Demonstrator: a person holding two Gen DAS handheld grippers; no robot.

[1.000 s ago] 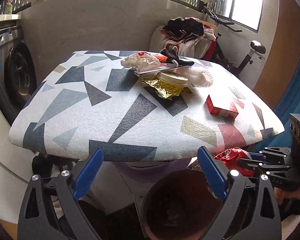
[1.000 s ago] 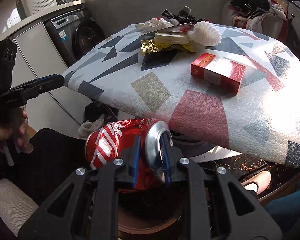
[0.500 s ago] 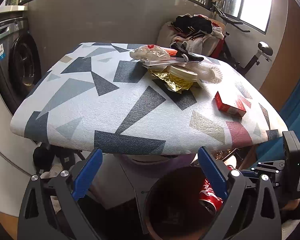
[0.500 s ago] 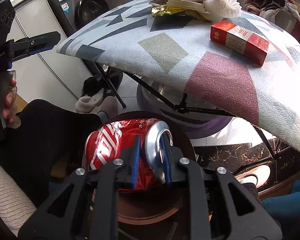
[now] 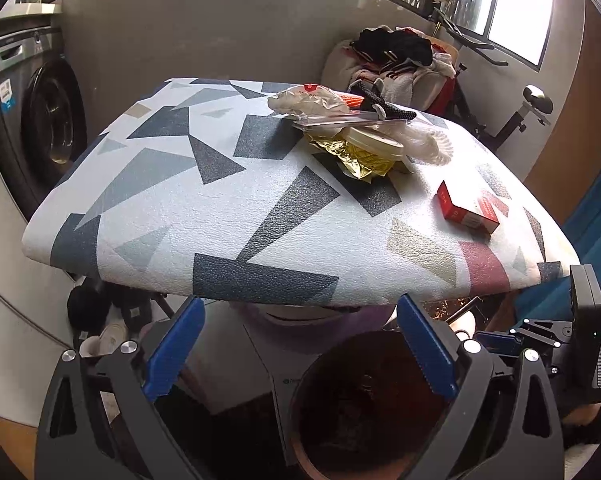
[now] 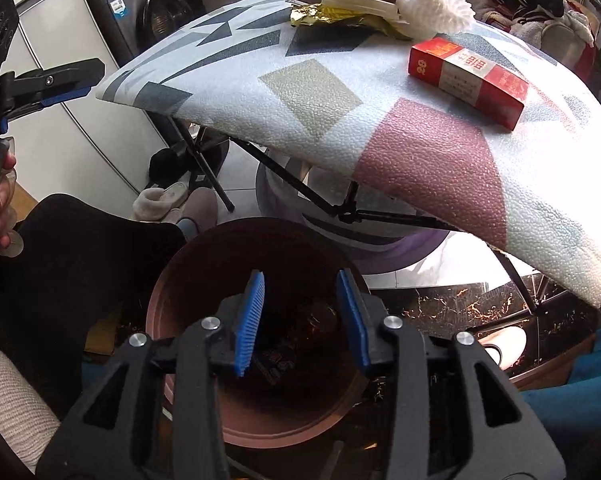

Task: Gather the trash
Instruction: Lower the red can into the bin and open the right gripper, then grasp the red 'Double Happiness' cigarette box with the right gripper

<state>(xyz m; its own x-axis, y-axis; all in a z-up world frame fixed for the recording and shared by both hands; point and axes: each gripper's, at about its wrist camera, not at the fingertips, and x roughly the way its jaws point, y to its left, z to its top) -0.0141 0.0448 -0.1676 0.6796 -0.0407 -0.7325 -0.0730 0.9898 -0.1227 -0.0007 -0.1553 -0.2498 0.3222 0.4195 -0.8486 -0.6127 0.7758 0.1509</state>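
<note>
the right gripper (image 6: 300,320) hangs over the mouth of the brown bin (image 6: 188,276), pointing steeply down into it. its jaws have just been opening and now stand apart with nothing between the blue pads. deep in the bin's dark bottom lie some scraps and what may be the crushed can (image 6: 320,316); too dim to tell which way its long axis runs.

the left gripper (image 5: 300,348) is spread wide and empty, held just off the near edge of the table (image 5: 220,220), with the bin (image 5: 312,380) below it.

on the table, the red cigarette box (image 5: 466,210) lies flat near the right edge, its long axis running roughly along that edge. the remaining litter sits heaped toward the far edge: a gold wrapper (image 5: 352,156), a round lid (image 5: 374,146), white foam netting (image 5: 428,146) and a crumpled plastic bag (image 5: 308,102).
</note>
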